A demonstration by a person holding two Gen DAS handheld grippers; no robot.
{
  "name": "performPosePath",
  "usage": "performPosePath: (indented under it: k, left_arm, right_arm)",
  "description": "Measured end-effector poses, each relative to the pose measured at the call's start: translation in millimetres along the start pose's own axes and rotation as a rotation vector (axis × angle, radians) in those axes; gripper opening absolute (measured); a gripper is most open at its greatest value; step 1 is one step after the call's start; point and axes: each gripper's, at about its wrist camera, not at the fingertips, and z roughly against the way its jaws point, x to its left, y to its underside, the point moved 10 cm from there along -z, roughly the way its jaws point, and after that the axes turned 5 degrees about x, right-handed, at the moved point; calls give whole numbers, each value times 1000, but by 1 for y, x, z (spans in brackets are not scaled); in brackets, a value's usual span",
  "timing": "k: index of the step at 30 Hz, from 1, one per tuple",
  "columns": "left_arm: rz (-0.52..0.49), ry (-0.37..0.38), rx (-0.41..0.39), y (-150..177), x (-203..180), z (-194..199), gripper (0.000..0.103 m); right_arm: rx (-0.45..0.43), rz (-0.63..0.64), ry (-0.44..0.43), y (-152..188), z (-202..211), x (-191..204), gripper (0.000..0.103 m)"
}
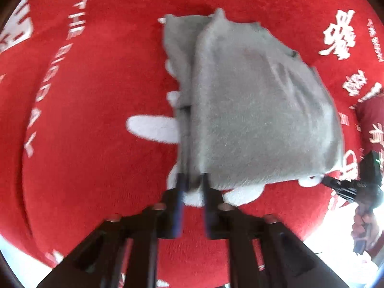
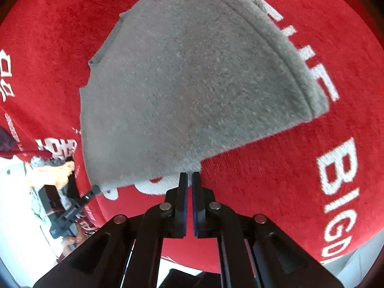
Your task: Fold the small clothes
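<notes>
Right gripper (image 2: 189, 175) closed, empty, at hem of grey fleece garment (image 2: 192, 76); left gripper (image 1: 192, 180) parted, astride its edge. Garment folded over on red printed cloth (image 2: 276, 168); further folding likely remains.

On the red cloth (image 2: 276, 168) we read white letters "BIG" (image 2: 336, 168) to the right of the right claw; beyond its tips "HE" (image 2: 309, 55) shows beside the grey garment (image 2: 180, 84).
</notes>
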Motion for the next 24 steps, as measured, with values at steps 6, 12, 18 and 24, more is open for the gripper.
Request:
performPosePath:
  k: [6,12,18,24]
  left_arm:
    - [66,-22,-5,15,-6,6,67]
    - [131,-14,34,30,-12,-4,67]
    - [182,12,24,36,-14,-7,67]
    - [225,31,50,53,-6,-13,67]
  right_arm:
    - [25,49,49,5,6,10,5]
    - [56,137,86,15,2,33,16]
    - [107,305,73,34,-8,76,33]
    - [156,505,43,44,-46,148,15]
